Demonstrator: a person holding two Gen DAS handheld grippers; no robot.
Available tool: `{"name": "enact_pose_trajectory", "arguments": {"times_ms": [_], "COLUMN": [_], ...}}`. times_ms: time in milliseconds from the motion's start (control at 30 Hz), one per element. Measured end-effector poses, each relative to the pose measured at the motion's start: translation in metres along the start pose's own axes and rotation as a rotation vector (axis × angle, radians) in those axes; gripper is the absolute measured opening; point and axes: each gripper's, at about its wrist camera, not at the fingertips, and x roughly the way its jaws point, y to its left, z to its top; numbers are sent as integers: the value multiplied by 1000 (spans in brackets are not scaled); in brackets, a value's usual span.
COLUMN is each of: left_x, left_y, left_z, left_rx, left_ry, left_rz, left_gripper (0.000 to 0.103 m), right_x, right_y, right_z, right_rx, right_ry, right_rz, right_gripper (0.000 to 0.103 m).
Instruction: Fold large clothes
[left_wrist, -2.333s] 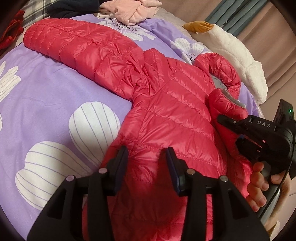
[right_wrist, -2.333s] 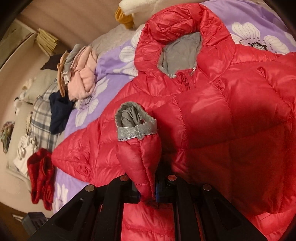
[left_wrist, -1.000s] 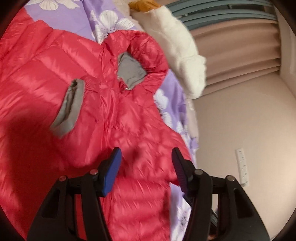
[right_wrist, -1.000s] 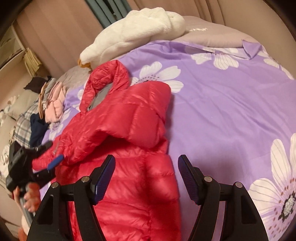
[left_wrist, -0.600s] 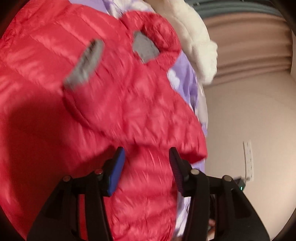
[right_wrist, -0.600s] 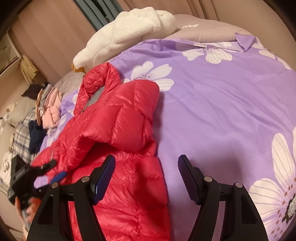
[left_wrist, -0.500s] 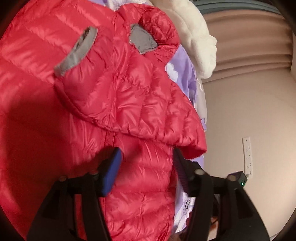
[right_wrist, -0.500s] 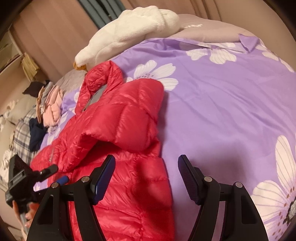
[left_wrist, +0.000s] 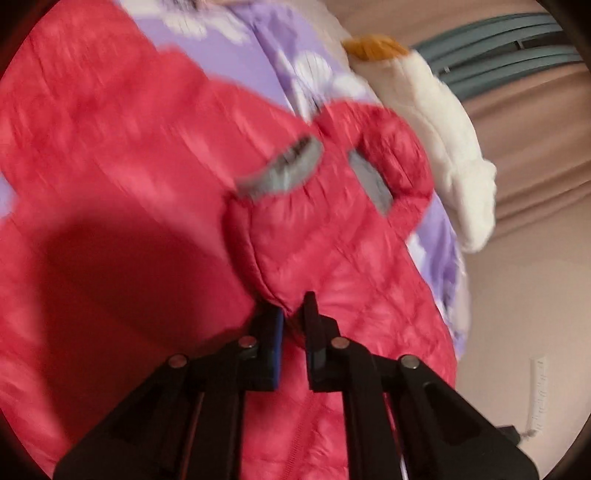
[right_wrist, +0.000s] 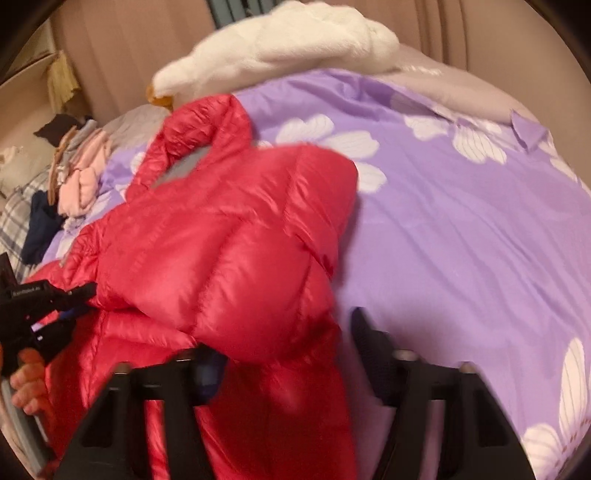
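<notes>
A red puffer jacket (left_wrist: 147, 147) lies on the purple flowered bedspread (right_wrist: 461, 240), with one sleeve folded across its chest and the grey cuff (left_wrist: 280, 170) beside the hood (left_wrist: 391, 147). My left gripper (left_wrist: 291, 306) is shut on the lower edge of that folded sleeve. It also shows in the right wrist view as the left gripper (right_wrist: 74, 295), held by a hand. My right gripper (right_wrist: 288, 339) straddles the jacket (right_wrist: 221, 240) at its right side. Its jaws are closing, one finger is hidden under the fabric, and the other finger (right_wrist: 369, 343) stands just off the edge.
A white plush toy (right_wrist: 295, 37) lies along the bed's far edge by the curtain. A pile of pink, dark and checked clothes (right_wrist: 81, 177) sits at the far left. Bare bedspread stretches to the right of the jacket. A wall (left_wrist: 517, 295) borders the bed.
My left jaws have closed onto the folded sleeve's edge, where they stood wide apart before. My right jaws have narrowed around the jacket's right side, and the jacket now bulges closer to them.
</notes>
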Motion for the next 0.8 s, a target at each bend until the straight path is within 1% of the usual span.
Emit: {"name": "enact_pose_trajectory", "arguments": {"times_ms": [33, 67, 133, 233, 300, 367, 433, 500, 533, 567, 600, 700, 733, 767, 800], "left_x": [-5, -9, -10, -12, -13, -21, -31, -36, -37, -36, -35, -40, -43, -44, -46], "left_y": [1, 2, 5, 15, 20, 24, 24, 20, 20, 22, 27, 43, 44, 43, 42], "left_z": [2, 4, 7, 2, 0, -4, -4, -4, -4, -4, -2, 4, 6, 7, 7], "left_rx": [12, 25, 39, 49, 43, 37, 63, 123, 144, 146, 131, 39, 25, 20, 11], "left_ry": [-13, -25, -21, -10, -19, -37, -80, -135, -145, -145, -136, -111, -104, -93, -68], "left_rz": [4, 6, 15, 47, 47, 54, 115, 189, 217, 230, 225, 152, 128, 100, 44], "left_gripper": [9, 9, 9, 9, 9, 9, 9, 9, 7, 4, 4, 4, 4, 4, 7], "right_x": [-4, -9, -14, -8, -1, -2, -4, -7, -8, -6, -5, 6, 9, 11, 11], "right_y": [1, 2, 3, 4, 1, -2, -5, -6, -6, -6, -6, -9, -8, -5, -1], "right_z": [1, 0, -1, -2, -3, -5, -5, -6, -6, -7, -9, -14, -15, -15, -15], "right_rx": [-8, -10, -5, 8, 23, 51, 72, 84, 87, 89, 90, 108, 102, 87, 62], "right_ry": [-16, -40, -61, -39, -12, -12, -10, -12, -12, -11, -8, 16, 23, 30, 32], "right_rz": [-14, -3, 21, 18, 23, 64, 98, 119, 123, 123, 123, 149, 152, 143, 126], "right_gripper": [31, 29, 28, 28, 28, 28, 28, 28, 28, 28, 28, 28, 26, 26, 26]}}
